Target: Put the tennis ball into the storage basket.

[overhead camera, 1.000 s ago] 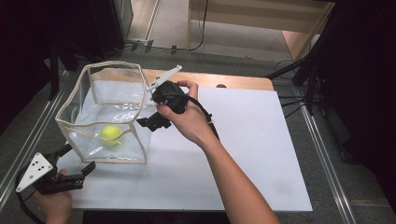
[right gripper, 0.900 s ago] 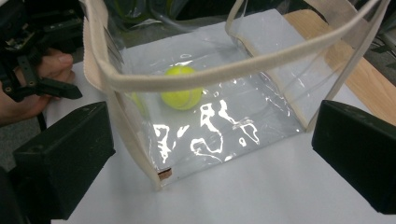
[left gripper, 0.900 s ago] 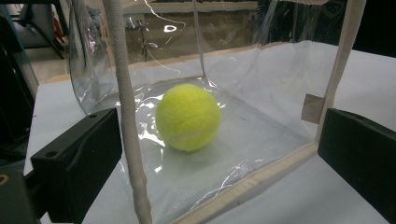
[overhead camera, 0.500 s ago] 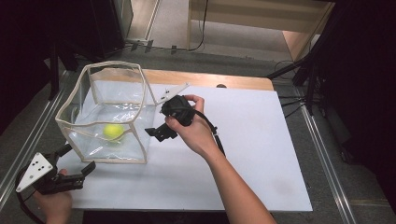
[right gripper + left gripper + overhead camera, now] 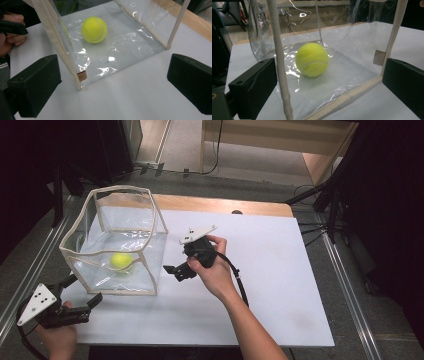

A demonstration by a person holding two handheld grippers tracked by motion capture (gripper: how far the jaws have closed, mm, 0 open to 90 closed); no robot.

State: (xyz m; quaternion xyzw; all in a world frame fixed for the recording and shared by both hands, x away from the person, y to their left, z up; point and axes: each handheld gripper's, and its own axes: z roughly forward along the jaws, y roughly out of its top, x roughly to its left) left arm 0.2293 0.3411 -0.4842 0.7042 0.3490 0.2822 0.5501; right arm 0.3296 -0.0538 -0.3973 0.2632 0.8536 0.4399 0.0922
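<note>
The white surface (image 5: 280, 285) carries everything, with a strip of bare wood along its far edge. The clear plastic bag (image 5: 116, 240), a soft box with cream-coloured piping along its edges, is the landmark here: it stands upright and open at the top on the left part of the surface, its walls slightly buckled. A small tan tag sits on the piping at one lower corner of the bag, seen in the right gripper view.

The right gripper (image 5: 176, 271) is held just beside the bag's right wall, low over the surface and not touching the bag. Its jaws stand wide apart and hold nothing; in the right gripper view they frame the near corner of the bag. Its grey plate tilts up away from the bag, and its cable trails back along the forearm.

The left gripper (image 5: 82, 290) is held in front of the bag's near left corner, just off it, near the front edge of the surface. Its jaws are likewise spread wide and empty; in the left gripper view one upright piped edge of the bag rises between them.

The tennis ball (image 5: 121, 260), yellow-green, rests on the floor of the bag, inside it, nearer the front wall than the back, apart from both grippers.
</note>
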